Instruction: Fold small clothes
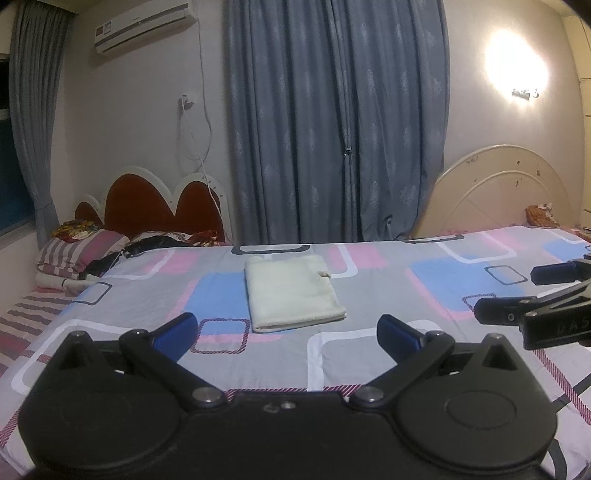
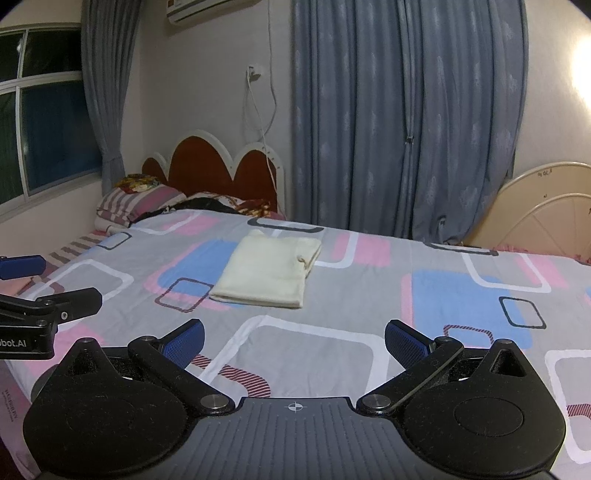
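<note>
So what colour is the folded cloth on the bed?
Cream-white folded cloth, plain; clearest in the right wrist view.

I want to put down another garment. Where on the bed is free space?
Bare bedsheet lies between the folded cream garment and both open grippers, left gripper and right gripper. Right of the garment is bare too. The far-left pillows are crowded.

Left gripper (image 2: 48,284) body, right wrist view: white letters "bot.AI", the start cut off by the picture edge.
Right gripper (image 1: 517,291) body, left wrist view: faint raised letters "D A S", the rest out of view.
Air conditioner (image 1: 144,26) sticker: print too small to read.
Bed sheet edge (image 2: 11,406): small print, illegible.
</note>
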